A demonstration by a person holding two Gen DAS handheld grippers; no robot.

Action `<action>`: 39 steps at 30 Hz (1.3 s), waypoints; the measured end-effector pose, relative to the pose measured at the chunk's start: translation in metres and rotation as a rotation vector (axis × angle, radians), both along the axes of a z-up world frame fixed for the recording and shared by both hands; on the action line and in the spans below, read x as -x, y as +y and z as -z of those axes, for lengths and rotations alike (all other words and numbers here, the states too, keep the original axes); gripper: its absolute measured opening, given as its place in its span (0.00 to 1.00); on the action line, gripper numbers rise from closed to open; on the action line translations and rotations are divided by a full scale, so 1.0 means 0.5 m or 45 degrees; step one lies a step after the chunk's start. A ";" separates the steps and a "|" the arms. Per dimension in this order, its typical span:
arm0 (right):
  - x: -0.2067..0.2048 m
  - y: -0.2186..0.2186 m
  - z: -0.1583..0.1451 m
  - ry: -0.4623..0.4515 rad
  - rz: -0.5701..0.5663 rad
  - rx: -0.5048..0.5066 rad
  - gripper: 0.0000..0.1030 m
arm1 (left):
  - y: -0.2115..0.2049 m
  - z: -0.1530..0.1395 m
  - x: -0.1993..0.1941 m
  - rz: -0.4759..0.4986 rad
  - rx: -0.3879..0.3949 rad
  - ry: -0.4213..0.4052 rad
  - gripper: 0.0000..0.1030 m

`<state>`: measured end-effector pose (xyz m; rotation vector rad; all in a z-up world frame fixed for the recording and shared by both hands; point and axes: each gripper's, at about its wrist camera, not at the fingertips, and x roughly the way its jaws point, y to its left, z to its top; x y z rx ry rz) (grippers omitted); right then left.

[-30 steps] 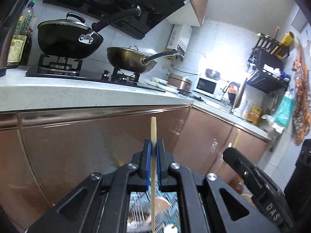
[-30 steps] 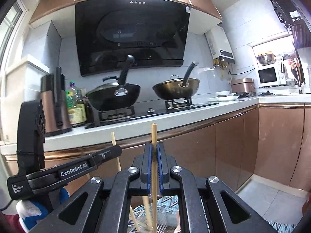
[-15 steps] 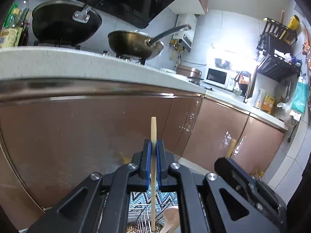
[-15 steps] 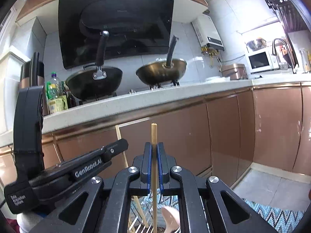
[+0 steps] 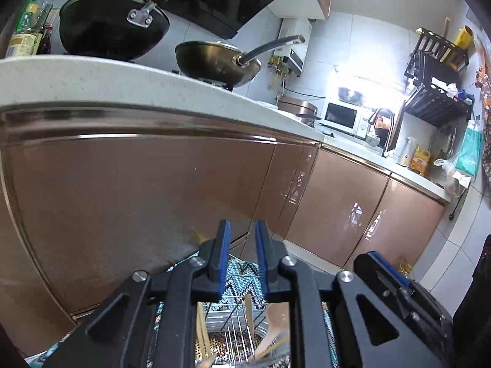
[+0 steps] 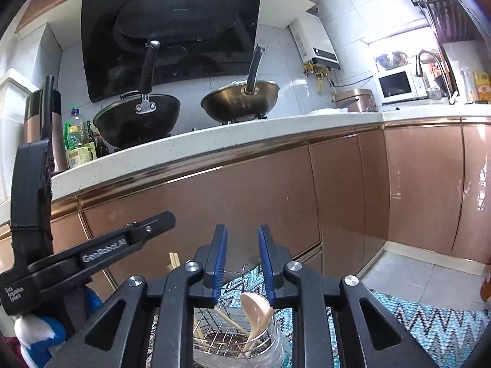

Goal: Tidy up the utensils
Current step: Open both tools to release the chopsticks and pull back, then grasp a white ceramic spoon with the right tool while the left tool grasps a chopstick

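My left gripper is open and empty, above a wire utensil basket that holds wooden chopsticks and a pale spoon. My right gripper is also open and empty over the same basket. In the right wrist view a pale pink spoon and chopsticks stand in the basket, and two chopstick tips stick up at its left. The left gripper's body shows at the left of that view.
The basket stands on a blue zigzag mat on the floor, in front of copper cabinet doors. Above is a white counter with a black wok and a brass pan. Grey floor tiles lie to the right.
Both grippers have opened and let go of their chopsticks, which now stand in the basket. Both grippers have also dropped lower toward the basket.
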<state>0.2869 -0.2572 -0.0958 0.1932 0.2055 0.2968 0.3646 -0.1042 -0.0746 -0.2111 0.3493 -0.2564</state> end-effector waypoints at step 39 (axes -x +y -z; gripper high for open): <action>0.440 0.022 -0.188 -0.013 0.045 0.163 0.29 | 0.276 -0.118 0.467 0.009 0.036 0.206 0.30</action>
